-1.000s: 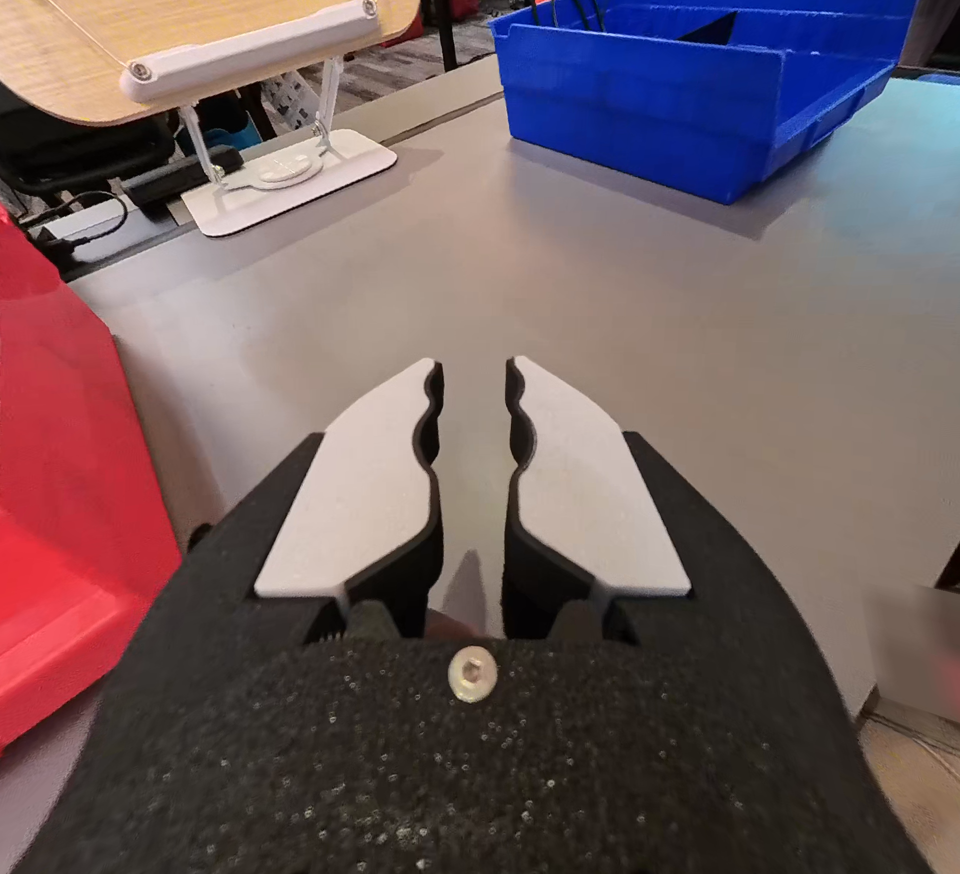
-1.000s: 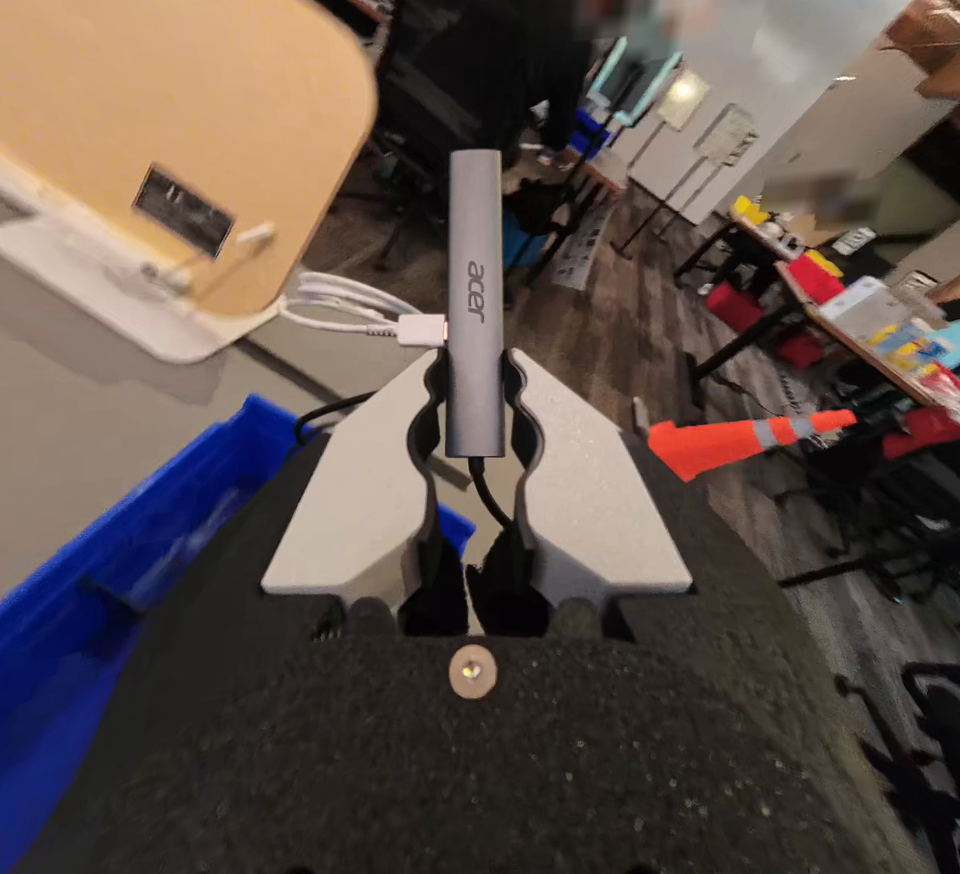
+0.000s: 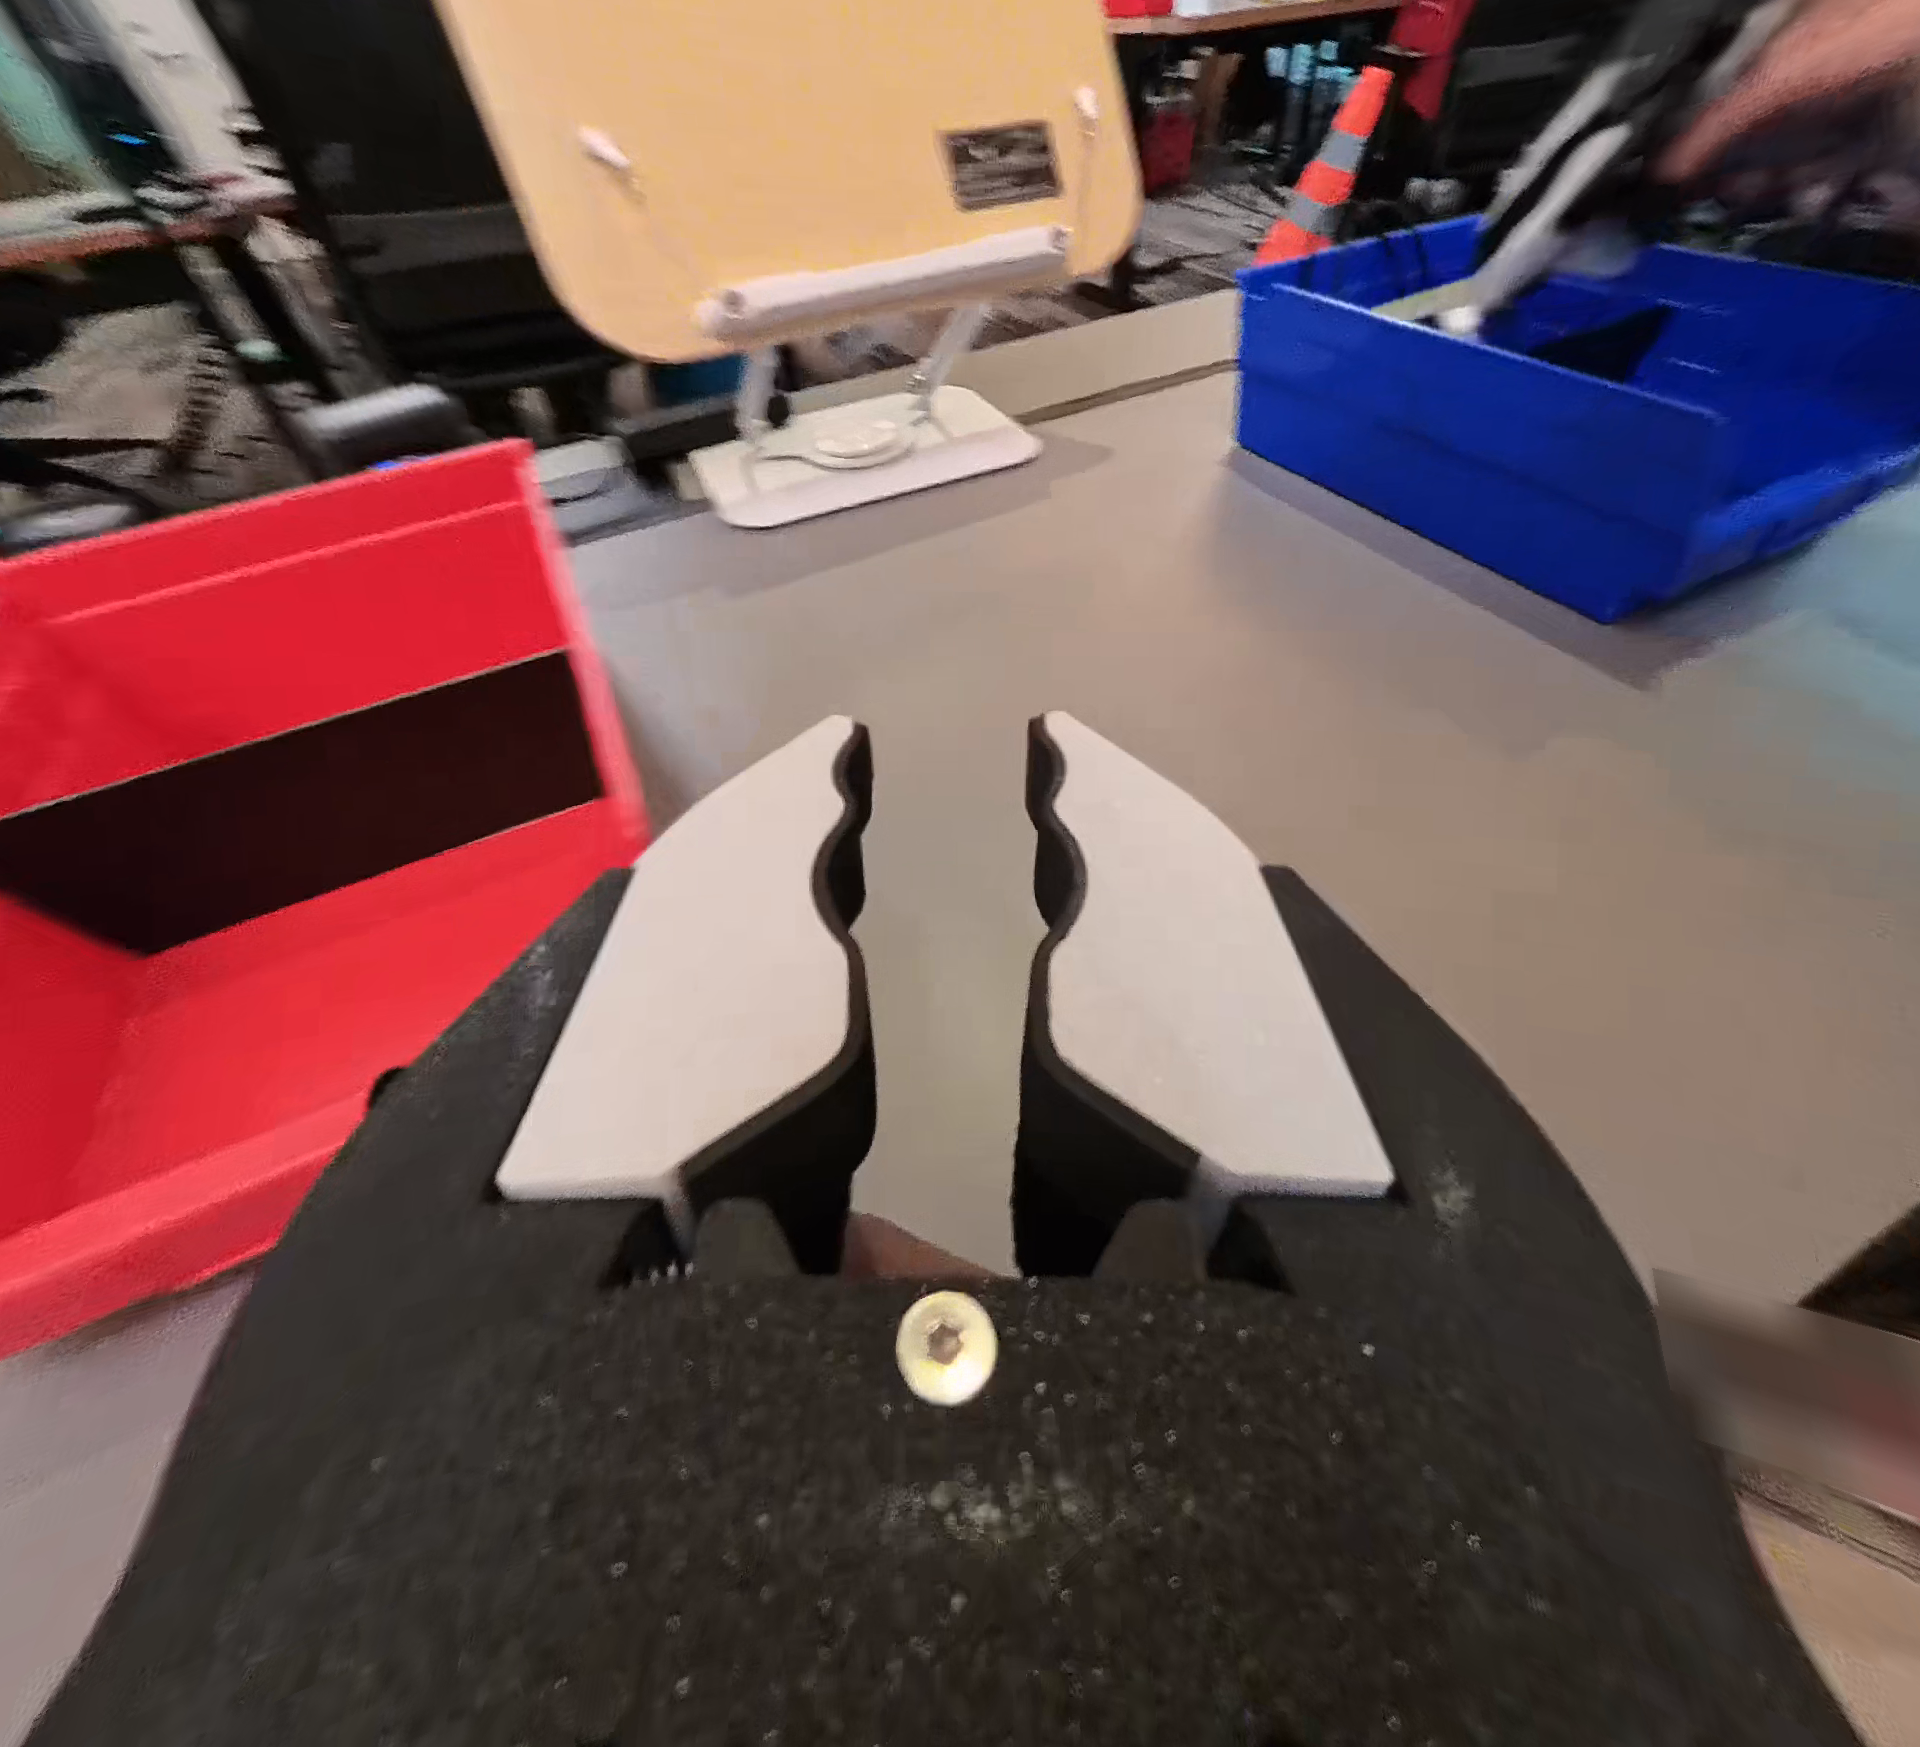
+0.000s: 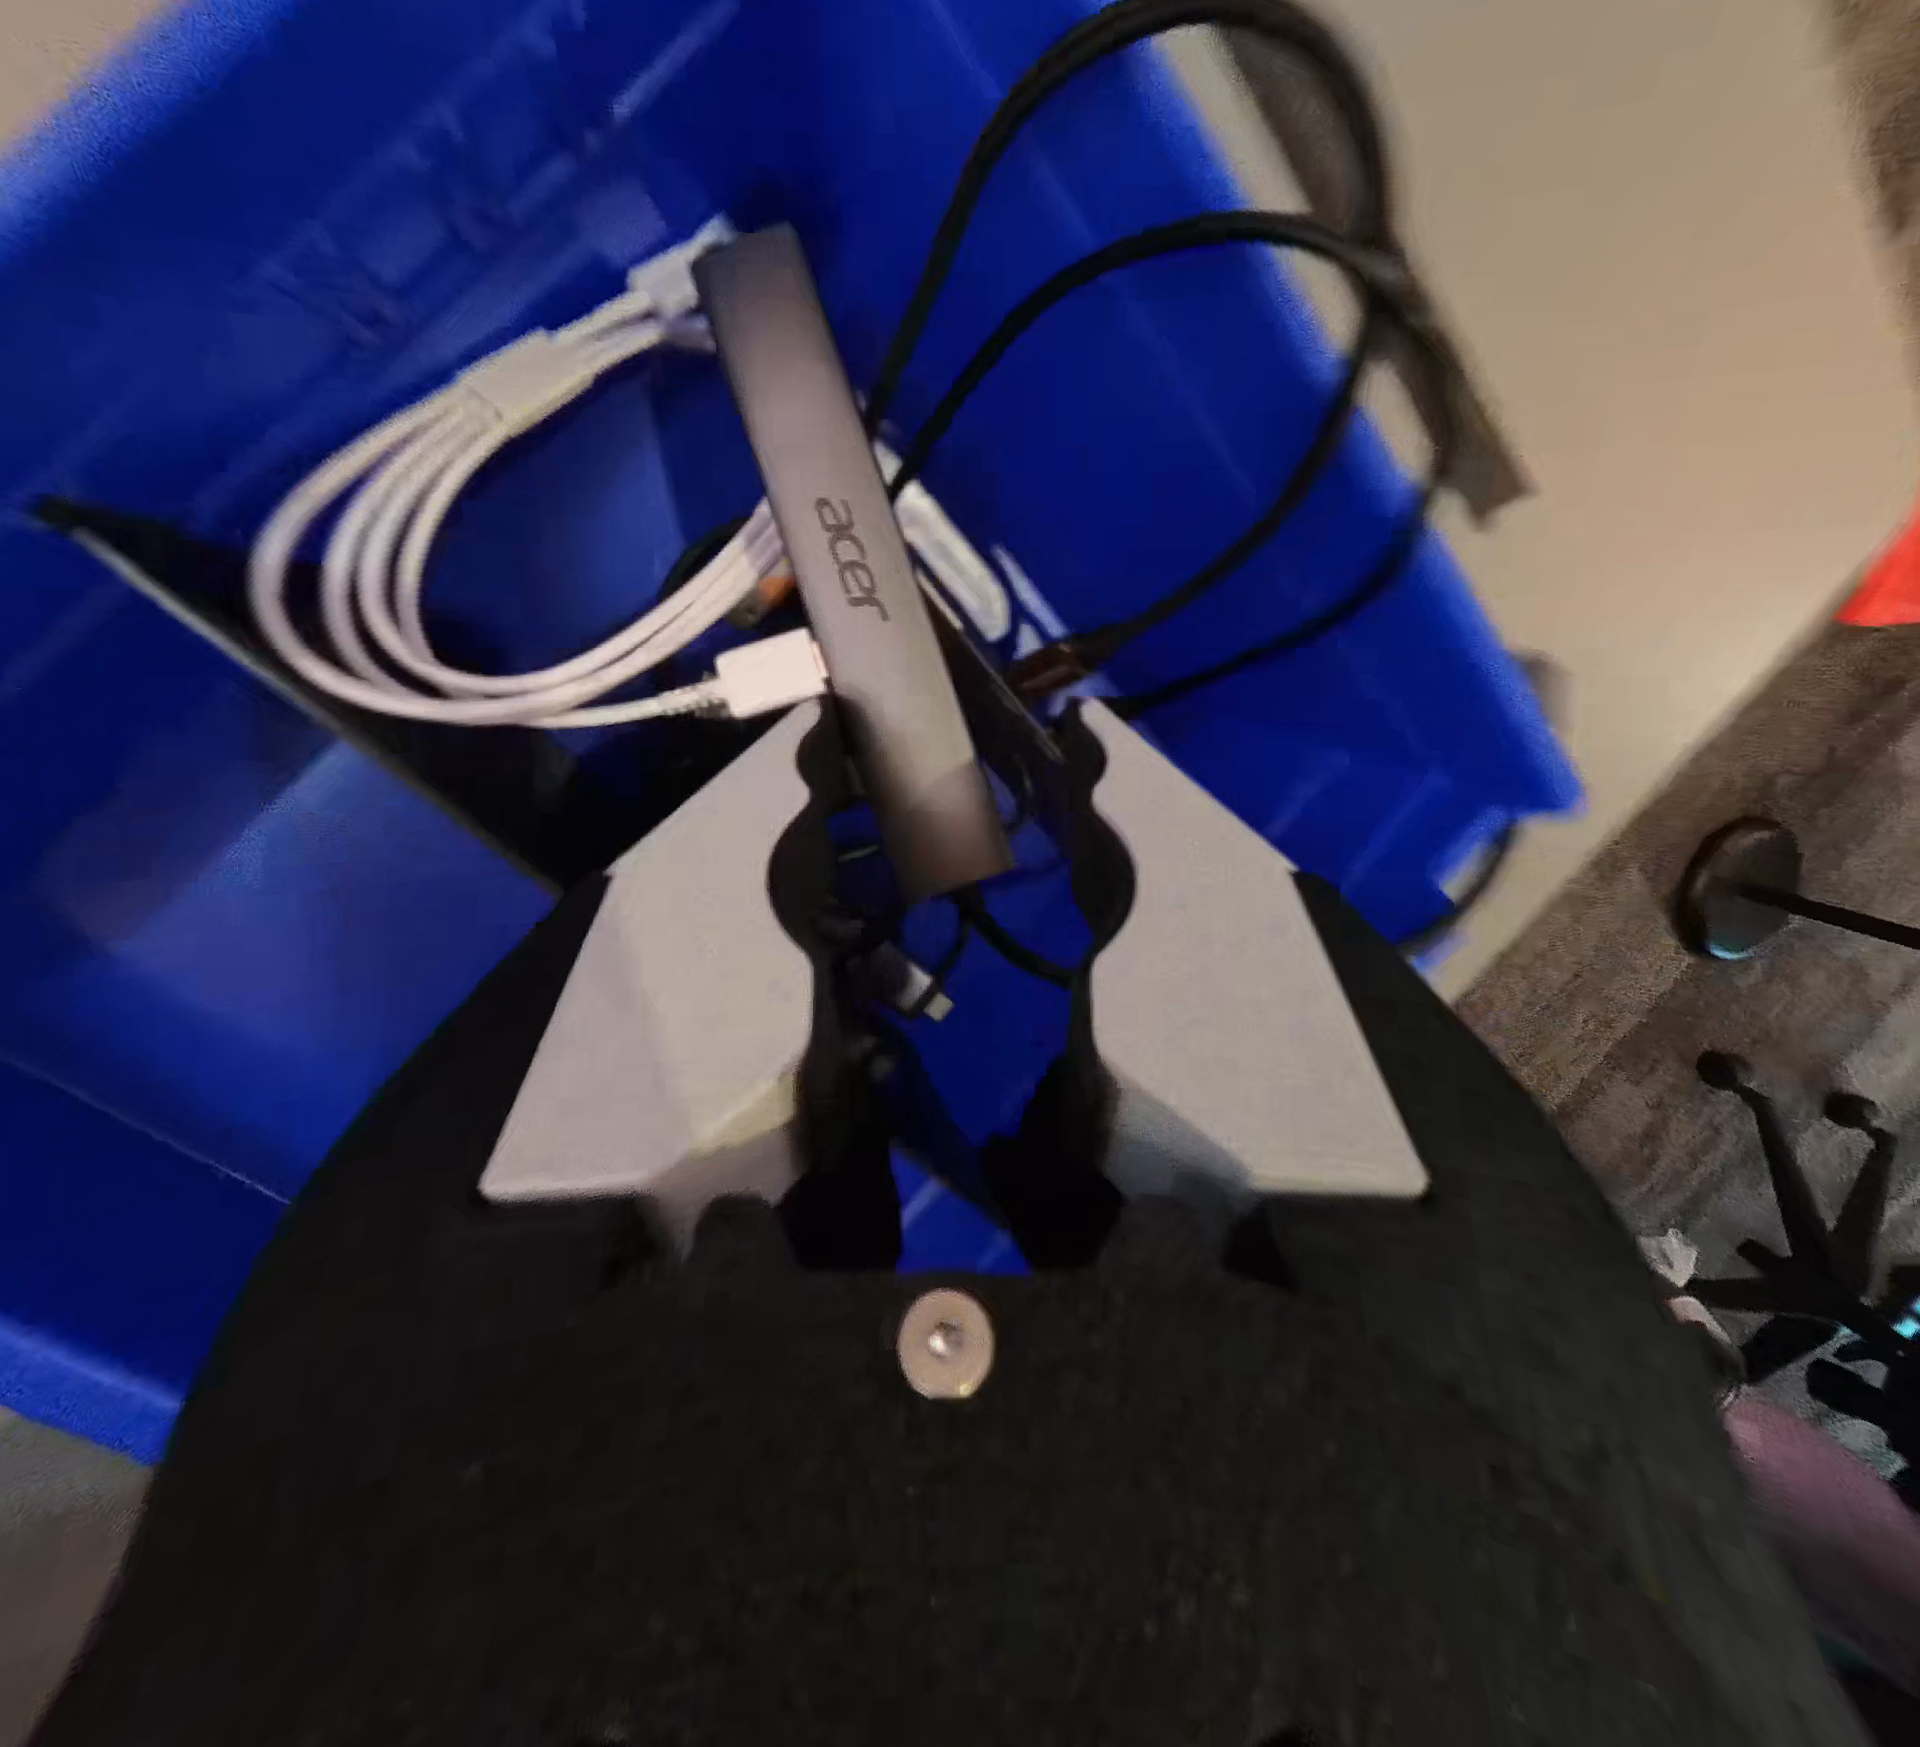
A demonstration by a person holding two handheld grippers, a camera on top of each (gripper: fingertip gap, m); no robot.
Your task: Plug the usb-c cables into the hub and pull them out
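Right gripper (image 4: 951, 741) jaws spread, hub (image 4: 852, 554) lying loose between tips, tilted, over blue bin (image 4: 364, 243). White cable (image 4: 436, 575) plugged into hub side; black cable (image 4: 1195, 326) looped behind. Left gripper (image 3: 945, 762) jaws parted, empty, above worktop (image 3: 1351, 762), near red bin (image 3: 260, 658). Judged: one cable in, unplugging left.

Grey counter (image 3: 1299, 762), wood-look floor (image 4: 1662, 1022) beyond. Orange traffic cone (image 3: 1335, 165), black office chairs (image 3: 343, 170), cluttered tables (image 3: 1247, 19) at back.
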